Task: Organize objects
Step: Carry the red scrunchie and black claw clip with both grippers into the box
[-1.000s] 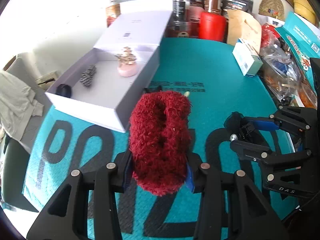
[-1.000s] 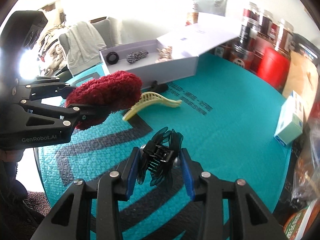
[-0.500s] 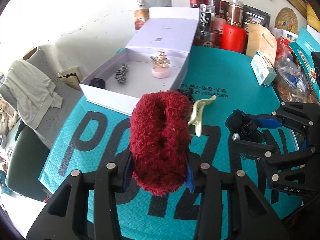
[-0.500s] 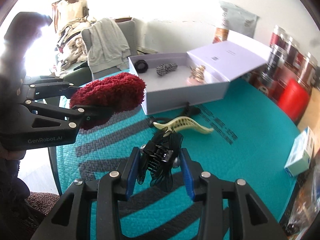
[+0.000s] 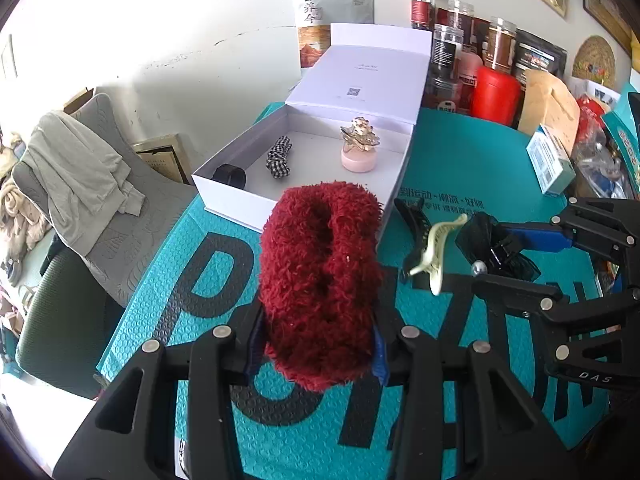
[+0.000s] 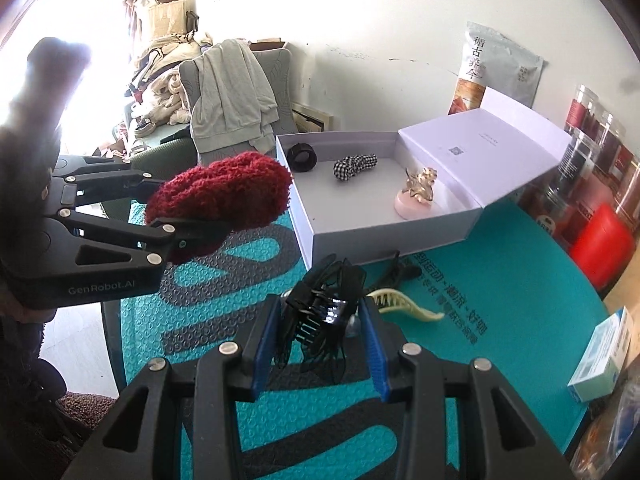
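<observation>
While both hands hang above the teal desk (image 5: 192,240), what I care about is how the open white box (image 5: 240,196) lies from each load. Starting on the left: my left claw (image 5: 318,350) is clamped on the fluffy red scrunchie (image 5: 320,292), pads pressed into its sides, the loop standing lengthwise along the fingers. In the left wrist view the box sits straight ahead of it and just beyond, its near wall right past the scrunchie's far end; the box's long axis runs away and up to the right. Inside already lie a black band (image 5: 229,176), a checked scrunchie (image 5: 279,156) and a pink ornament piece (image 5: 359,150). I judge the left hand nearer, so it should go in first, forward and over the near wall.

Further right, my right claw (image 6: 320,344) is closed on the black hair clip (image 6: 320,308), gripped across its body. From here the box lies ahead and slightly right, farther off. Between them, on the desk, rest a cream hair clip (image 6: 404,304) and a dark clip (image 6: 396,270), just beside the box's wall and not yet put away.
</observation>
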Demonstrator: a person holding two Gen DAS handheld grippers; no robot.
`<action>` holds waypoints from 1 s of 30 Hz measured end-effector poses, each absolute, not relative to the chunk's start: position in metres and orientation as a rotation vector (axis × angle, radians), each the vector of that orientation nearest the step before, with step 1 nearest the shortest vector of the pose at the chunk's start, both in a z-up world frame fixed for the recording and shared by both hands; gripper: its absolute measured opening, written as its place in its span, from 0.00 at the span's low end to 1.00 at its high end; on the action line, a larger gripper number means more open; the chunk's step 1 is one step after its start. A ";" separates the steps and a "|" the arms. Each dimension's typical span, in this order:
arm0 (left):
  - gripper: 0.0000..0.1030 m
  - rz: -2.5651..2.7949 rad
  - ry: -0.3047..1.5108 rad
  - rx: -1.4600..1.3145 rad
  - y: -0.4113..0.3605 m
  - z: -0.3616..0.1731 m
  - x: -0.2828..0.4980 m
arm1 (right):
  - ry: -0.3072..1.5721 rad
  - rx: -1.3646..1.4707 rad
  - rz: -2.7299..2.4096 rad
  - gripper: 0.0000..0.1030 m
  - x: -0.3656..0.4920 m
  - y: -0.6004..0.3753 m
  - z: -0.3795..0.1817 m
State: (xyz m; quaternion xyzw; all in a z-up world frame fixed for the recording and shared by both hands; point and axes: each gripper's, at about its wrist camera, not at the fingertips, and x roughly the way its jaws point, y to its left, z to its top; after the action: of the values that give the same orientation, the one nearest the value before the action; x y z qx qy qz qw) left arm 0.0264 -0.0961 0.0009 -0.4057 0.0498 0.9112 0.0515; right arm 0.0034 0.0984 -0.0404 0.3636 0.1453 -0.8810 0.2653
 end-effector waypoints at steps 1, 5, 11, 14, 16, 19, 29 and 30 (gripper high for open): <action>0.38 2.771 0.147 -1.238 -0.097 0.000 0.023 | 0.400 0.983 -2.376 0.39 0.000 0.097 -0.040; 0.38 2.763 0.138 -1.253 -0.100 -0.002 0.005 | 0.414 0.983 -2.372 0.39 -0.013 0.095 -0.037; 0.38 2.749 0.105 -1.272 -0.107 -0.005 -0.024 | 0.446 0.976 -2.363 0.39 -0.039 0.089 -0.032; 0.38 2.754 0.103 -1.268 -0.110 -0.003 -0.039 | 0.457 0.965 -2.361 0.39 -0.053 0.086 -0.029; 0.39 2.758 0.102 -1.266 -0.112 -0.002 -0.051 | 0.457 0.958 -2.356 0.39 -0.063 0.084 -0.028; 0.38 2.761 0.103 -1.263 -0.116 0.000 -0.067 | 0.458 0.943 -2.360 0.39 -0.079 0.082 -0.025; 0.39 2.790 0.130 -1.229 -0.128 0.012 -0.126 | 0.470 0.894 -2.371 0.39 -0.124 0.075 -0.017; 0.38 2.792 0.132 -1.225 -0.129 0.013 -0.133 | 0.471 0.888 -2.374 0.39 -0.128 0.075 -0.017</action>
State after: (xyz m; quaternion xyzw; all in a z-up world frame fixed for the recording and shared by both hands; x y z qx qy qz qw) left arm -0.1328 -0.1285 0.0127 -0.4011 0.0431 0.9139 0.0448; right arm -0.1282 0.0751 -0.0166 0.3309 0.1754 -0.8846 0.2779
